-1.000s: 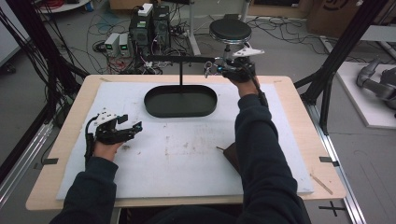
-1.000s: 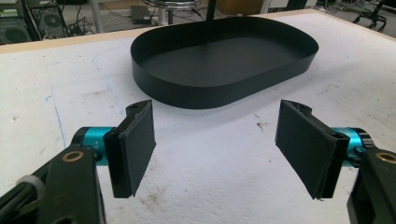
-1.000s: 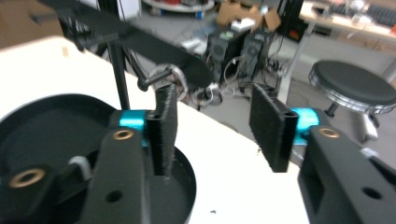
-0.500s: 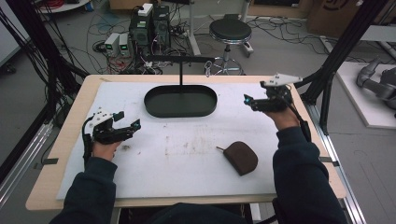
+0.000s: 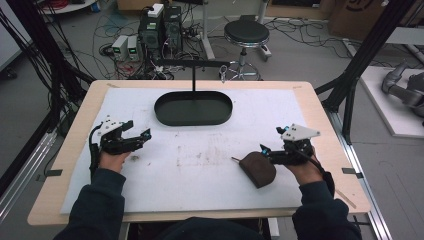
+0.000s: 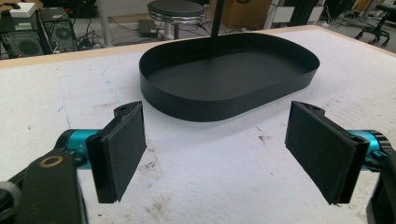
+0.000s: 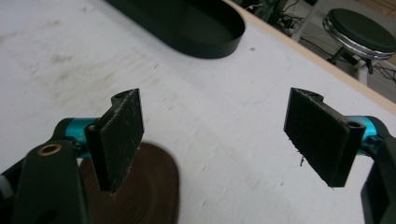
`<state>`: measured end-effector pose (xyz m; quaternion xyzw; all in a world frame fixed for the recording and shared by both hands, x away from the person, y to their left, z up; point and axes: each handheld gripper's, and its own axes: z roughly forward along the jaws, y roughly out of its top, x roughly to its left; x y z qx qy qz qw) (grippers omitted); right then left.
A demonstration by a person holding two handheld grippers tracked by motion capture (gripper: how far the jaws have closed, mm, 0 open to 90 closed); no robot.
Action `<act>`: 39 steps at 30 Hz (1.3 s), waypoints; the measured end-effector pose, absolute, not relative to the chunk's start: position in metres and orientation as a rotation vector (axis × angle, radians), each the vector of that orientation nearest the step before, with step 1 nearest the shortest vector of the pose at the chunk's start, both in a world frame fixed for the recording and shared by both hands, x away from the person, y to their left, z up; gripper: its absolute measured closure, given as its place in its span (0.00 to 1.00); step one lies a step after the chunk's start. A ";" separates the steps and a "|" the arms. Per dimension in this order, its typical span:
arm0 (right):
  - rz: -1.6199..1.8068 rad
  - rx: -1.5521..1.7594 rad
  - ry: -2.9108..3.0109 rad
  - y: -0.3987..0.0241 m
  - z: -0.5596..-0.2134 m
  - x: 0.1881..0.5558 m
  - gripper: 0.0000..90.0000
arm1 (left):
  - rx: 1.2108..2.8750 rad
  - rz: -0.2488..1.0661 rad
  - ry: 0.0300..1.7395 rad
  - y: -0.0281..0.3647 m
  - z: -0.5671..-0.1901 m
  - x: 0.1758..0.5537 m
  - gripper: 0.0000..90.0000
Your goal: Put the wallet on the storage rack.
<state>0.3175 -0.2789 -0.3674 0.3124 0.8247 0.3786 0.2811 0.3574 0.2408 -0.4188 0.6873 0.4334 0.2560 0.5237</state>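
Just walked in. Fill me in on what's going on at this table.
A person sits at the white-covered table with a two-jaw gripper in each hand. The right gripper hangs with its jaws wide open right beside a brown pouch near the front right; nothing is between its pads, so the pouch is not gripped. The left gripper, also open and holding nothing, rests at the left side. A black oval tray with an upright stand sits bare toward the back.
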 end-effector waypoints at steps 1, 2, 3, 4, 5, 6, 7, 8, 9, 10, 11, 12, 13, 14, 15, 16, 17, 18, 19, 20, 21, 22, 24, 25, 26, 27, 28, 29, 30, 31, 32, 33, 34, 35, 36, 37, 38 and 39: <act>1.014 0.837 2.210 -0.279 -0.367 0.317 0.23 | 1.646 0.611 1.037 0.241 -0.419 0.357 0.23; 1.019 0.868 2.233 -0.277 -0.376 0.309 0.23 | 1.650 0.609 1.038 0.240 -0.419 0.357 0.23; 1.019 0.868 2.233 -0.277 -0.376 0.309 0.23 | 1.650 0.609 1.038 0.240 -0.419 0.357 0.23; 1.024 0.865 2.242 -0.276 -0.381 0.306 0.23 | 1.652 0.605 1.037 0.240 -0.419 0.357 0.23; 1.028 0.875 2.259 -0.275 -0.386 0.304 0.23 | 1.659 0.608 1.037 0.239 -0.419 0.357 0.23; 1.023 0.875 2.281 -0.273 -0.391 0.302 0.23 | 1.664 0.611 1.036 0.239 -0.419 0.357 0.23; 1.025 0.865 2.309 -0.271 -0.395 0.301 0.24 | 1.664 0.608 1.038 0.238 -0.419 0.357 0.23; 1.013 0.860 2.338 -0.269 -0.398 0.301 0.25 | 1.674 0.612 1.037 0.238 -0.419 0.356 0.23; 1.015 0.861 2.382 -0.264 -0.404 0.301 0.26 | 1.673 0.615 1.037 0.238 -0.419 0.356 0.23; 1.015 0.861 2.382 -0.264 -0.404 0.301 0.26 | 1.669 0.615 1.037 0.238 -0.419 0.354 0.23; 1.002 0.862 2.413 -0.261 -0.407 0.301 0.26 | 1.670 0.618 1.038 0.237 -0.418 0.354 0.23; 0.984 0.843 2.441 -0.257 -0.411 0.300 0.26 | 1.671 0.618 1.037 0.237 -0.418 0.353 0.23; 0.962 0.831 2.497 -0.251 -0.419 0.300 0.25 | 1.676 0.623 1.037 0.236 -0.419 0.354 0.23; 0.962 0.831 2.497 -0.251 -0.419 0.300 0.25 | 1.676 0.623 1.037 0.236 -0.419 0.354 0.23; 0.935 0.819 2.528 -0.248 -0.424 0.301 0.23 | 1.679 0.620 1.041 0.236 -0.419 0.354 0.23; 0.871 0.768 2.526 -0.242 -0.428 0.299 0.21 | 1.680 0.623 1.043 0.235 -0.420 0.355 0.23; 0.871 0.768 2.526 -0.242 -0.428 0.299 0.21 | 1.684 0.619 1.042 0.235 -0.420 0.356 0.23; 0.851 0.755 2.526 -0.241 -0.427 0.298 0.22 | 1.685 0.618 1.044 0.235 -0.421 0.356 0.23; 0.791 0.705 2.507 -0.240 -0.428 0.298 0.29 | 1.688 0.617 1.047 0.235 -0.421 0.357 0.23; 0.791 0.705 2.507 -0.240 -0.428 0.298 0.29 | 1.683 0.613 1.050 0.235 -0.422 0.357 0.23; 0.771 0.697 2.487 -0.240 -0.428 0.302 0.30 | 1.684 0.612 1.052 0.236 -0.422 0.357 0.23; 0.772 0.715 2.479 -0.241 -0.429 0.304 0.30 | 1.683 0.612 1.053 0.236 -0.422 0.357 0.23; 0.775 0.728 2.469 -0.242 -0.429 0.309 0.31 | 1.681 0.613 1.051 0.236 -0.421 0.357 0.23; 0.773 0.735 2.467 -0.243 -0.429 0.311 0.31 | 1.682 0.615 1.050 0.236 -0.421 0.356 0.23; 0.773 0.735 2.467 -0.243 -0.429 0.311 0.31 | 1.678 0.614 1.051 0.236 -0.421 0.356 0.23; 0.778 0.731 2.466 -0.245 -0.429 0.314 0.31 | 1.680 0.616 1.050 0.236 -0.420 0.356 0.23; 0.783 0.746 2.456 -0.247 -0.430 0.319 0.31 | 1.681 0.616 1.051 0.236 -0.420 0.356 0.23; 0.783 0.746 2.456 -0.247 -0.430 0.319 0.31 | 1.681 0.616 1.050 0.236 -0.420 0.356 0.23; 0.783 0.751 2.452 -0.248 -0.430 0.321 0.31 | 1.678 0.616 1.050 0.236 -0.420 0.356 0.23; 0.778 0.760 2.444 -0.249 -0.430 0.323 0.31 | 1.680 0.616 1.049 0.236 -0.420 0.356 0.23; 0.777 0.768 2.439 -0.250 -0.430 0.325 0.31 | 1.678 0.616 1.052 0.236 -0.420 0.356 0.23; 0.776 0.774 2.428 -0.250 -0.430 0.327 0.31 | 1.677 0.615 1.053 0.236 -0.420 0.356 0.23; 0.772 0.781 2.419 -0.252 -0.431 0.330 0.31 | 1.680 0.616 1.052 0.236 -0.421 0.356 0.23; 0.768 0.806 2.405 -0.253 -0.431 0.332 0.31 | 1.679 0.616 1.052 0.236 -0.421 0.356 0.23; 0.765 0.814 2.392 -0.255 -0.431 0.335 0.30 | 1.678 0.618 1.053 0.236 -0.421 0.356 0.23; 0.777 0.837 2.386 -0.256 -0.431 0.337 0.27 | 1.682 0.619 1.052 0.236 -0.421 0.356 0.23; 0.813 0.856 2.377 -0.256 -0.430 0.337 0.21 | 1.680 0.619 1.053 0.236 -0.421 0.356 0.23; 0.818 0.856 2.360 -0.254 -0.429 0.335 0.20 | 1.679 0.619 1.057 0.237 -0.421 0.356 0.23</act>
